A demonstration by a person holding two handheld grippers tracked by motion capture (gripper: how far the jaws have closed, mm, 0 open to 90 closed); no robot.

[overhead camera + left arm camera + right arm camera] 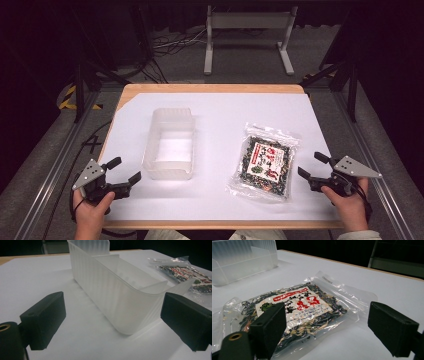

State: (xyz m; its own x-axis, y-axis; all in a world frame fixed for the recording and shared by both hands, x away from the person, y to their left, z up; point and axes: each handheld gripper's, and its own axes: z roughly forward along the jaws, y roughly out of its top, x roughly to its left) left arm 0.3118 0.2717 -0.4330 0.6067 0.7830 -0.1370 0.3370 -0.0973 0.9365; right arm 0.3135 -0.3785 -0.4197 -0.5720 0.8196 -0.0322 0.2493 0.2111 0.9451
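A translucent plastic bin (169, 144) stands on the white table sheet (225, 110), left of centre, with nothing in it. To its right lies a clear bag of dark dried food with a white and red label (264, 161). My left gripper (124, 170) rests near the table's front left, jaws open and pointing at the bin (117, 290), apart from it. My right gripper (313, 165) sits at the front right, open, just beside the bag's right edge. The bag (294, 306) lies flat ahead of its jaws, untouched.
The bag (186, 272) also lies beyond the bin in the left gripper view, and the bin (242, 260) stands behind the bag in the right gripper view. A wooden table edge (210, 88) borders the sheet at the back. A white metal stand (247, 37) and cables lie on the floor beyond.
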